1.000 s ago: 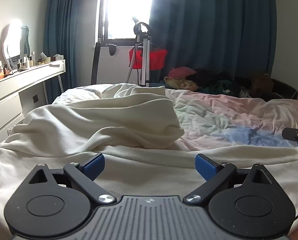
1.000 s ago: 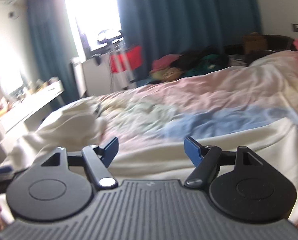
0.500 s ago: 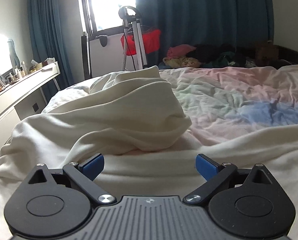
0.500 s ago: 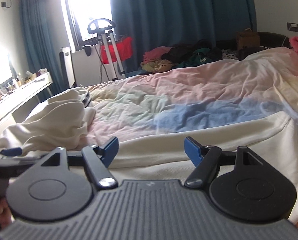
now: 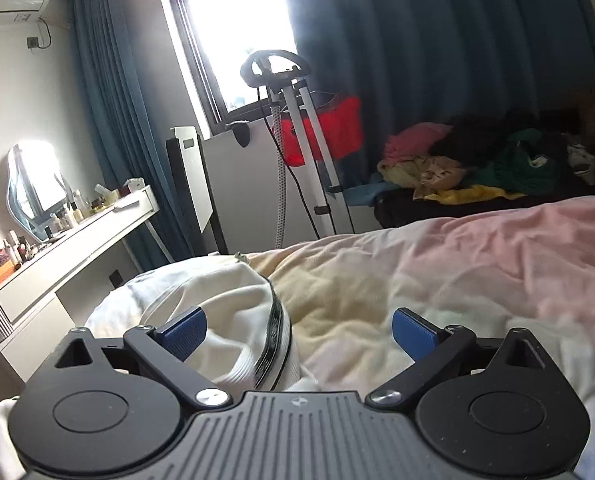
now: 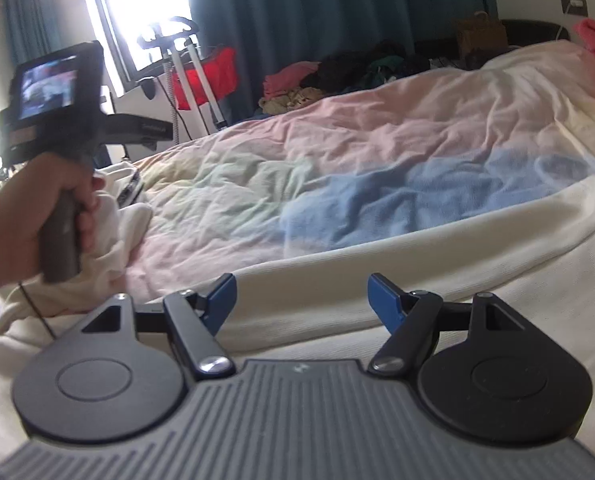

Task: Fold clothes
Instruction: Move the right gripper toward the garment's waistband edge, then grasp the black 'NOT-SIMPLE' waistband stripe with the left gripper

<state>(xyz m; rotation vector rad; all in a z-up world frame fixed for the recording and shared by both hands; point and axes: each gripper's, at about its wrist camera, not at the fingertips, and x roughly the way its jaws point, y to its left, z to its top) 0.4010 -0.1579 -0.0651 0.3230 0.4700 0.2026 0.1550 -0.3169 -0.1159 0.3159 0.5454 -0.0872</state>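
Cream-white cotton garment [image 6: 437,272] spread across near edge of pastel bed cover, long folded edge running left to right; its left part bunched in a rumpled heap [image 5: 217,312], black-and-white striped ribbed band [image 5: 275,340] curving over it

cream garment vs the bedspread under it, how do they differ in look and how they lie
The cream garment is one plain off-white colour; the bedspread fades through pink, pale green and blue patches. The garment is bunched into a heap at its left end, by the left gripper, and lies flat in front of the right gripper; the bedspread is spread across the whole bed with fine wrinkles. The garment has a dark patterned band; the bedspread shows none. Both are soft, creased fabric.
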